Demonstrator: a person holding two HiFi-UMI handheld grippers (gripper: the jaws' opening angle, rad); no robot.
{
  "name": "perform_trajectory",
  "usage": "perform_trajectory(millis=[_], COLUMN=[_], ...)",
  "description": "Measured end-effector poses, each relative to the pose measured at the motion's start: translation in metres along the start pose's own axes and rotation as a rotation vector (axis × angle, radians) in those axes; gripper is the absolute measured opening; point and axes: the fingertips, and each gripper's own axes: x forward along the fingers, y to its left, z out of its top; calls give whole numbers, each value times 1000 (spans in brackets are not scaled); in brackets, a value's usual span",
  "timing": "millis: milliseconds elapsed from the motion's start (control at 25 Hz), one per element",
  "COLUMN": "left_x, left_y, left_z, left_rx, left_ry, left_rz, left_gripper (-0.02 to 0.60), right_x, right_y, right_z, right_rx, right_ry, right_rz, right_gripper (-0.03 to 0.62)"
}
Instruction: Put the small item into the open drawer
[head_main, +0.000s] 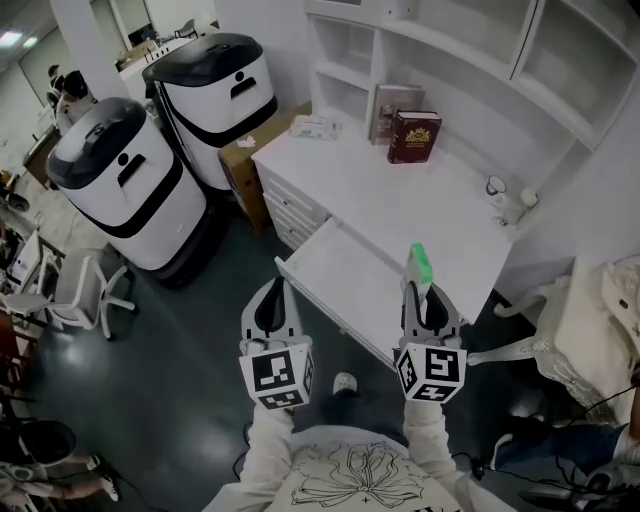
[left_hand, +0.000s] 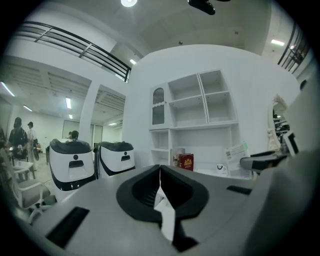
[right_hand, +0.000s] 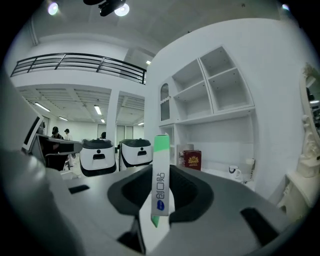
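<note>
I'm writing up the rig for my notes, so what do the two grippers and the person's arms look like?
Both the left gripper and right gripper have pale grey bodies with black jaw linings, tapering to a point. Each carries a white cube printed with black square markers. The sleeves are white.

**Slim box held upright, drawer pulled out**

The small box (right_hand: 160, 184) is slim and white, with green ends and blue print down its face. It stands upright, pinched low between the jaws of the right gripper (head_main: 424, 292), and most of its length sticks out past them. In the head view its green tip shows against the right part of the drawer (head_main: 335, 270). The drawer is white and shallow, and is pulled well out from the front of the white desk (head_main: 400, 190).
</note>
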Motion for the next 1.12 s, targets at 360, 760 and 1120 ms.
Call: perform_trajectory(millis=[360,760,1120], left_x=[57,128,191], left_y=[-10,-3,1], left_z=[-17,-36,-73], left_rx=[5,7,5], left_ry=[65,126,217], left_rz=[-5,-75,-162], left_gripper=[6,6,6], right_x=[55,112,164], right_y=[-20,-14,-5], right_z=[-30,-61,-109], right_rx=[31,38,31], right_ry=[101,208,357], right_rz=[32,41,34], right_gripper=[94,94,94])
